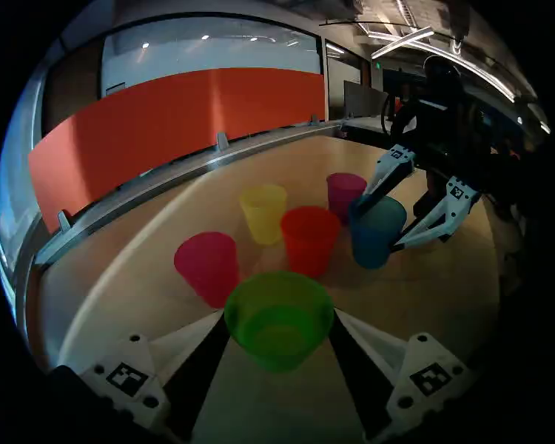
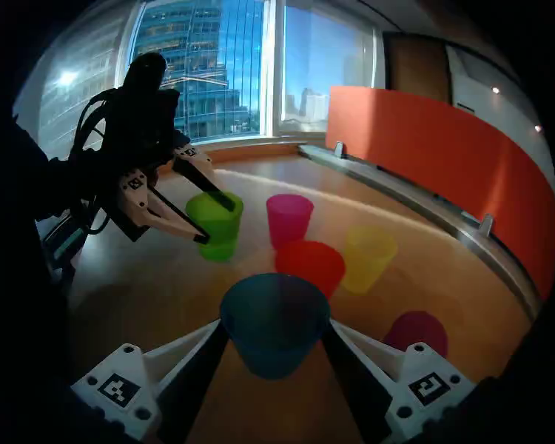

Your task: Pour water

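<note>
In the middle of the smooth, pale wooden desk are gathered six translucent plastic cups, all tapered and round-rimmed. The left hand-held gripper is clamped on the green cup, one white finger pressing each side. The right hand-held gripper likewise grasps the blue cup. Between them sit the red cup, yellow cup, pink cup and purple cup. A flat orange panel lines the desk's long edge.

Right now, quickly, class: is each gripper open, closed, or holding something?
Left gripper: closed on the green cup.
Right gripper: closed on the blue cup.
</note>
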`<state>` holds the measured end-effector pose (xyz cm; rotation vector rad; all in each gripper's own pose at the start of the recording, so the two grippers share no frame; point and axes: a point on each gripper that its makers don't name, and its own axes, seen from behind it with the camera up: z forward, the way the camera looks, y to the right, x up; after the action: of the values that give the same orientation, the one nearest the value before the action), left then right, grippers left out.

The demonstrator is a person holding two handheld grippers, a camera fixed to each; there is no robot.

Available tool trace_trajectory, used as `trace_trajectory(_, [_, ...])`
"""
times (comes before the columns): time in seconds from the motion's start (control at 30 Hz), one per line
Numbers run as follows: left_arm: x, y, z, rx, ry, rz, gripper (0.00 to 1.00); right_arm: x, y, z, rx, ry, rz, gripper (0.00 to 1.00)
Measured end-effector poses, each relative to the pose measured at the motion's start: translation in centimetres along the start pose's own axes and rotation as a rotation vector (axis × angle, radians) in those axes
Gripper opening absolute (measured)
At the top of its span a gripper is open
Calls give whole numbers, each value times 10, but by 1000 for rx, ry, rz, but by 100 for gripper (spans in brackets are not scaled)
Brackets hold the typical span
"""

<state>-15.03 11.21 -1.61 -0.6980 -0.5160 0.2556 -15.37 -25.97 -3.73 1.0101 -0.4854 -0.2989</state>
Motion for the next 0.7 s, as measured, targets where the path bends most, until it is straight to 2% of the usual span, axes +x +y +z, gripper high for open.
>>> trace_trajectory(0.7, [-21,-8,11,-7,-42,-20,87,-15,-9,14,19,-38,-9,90])
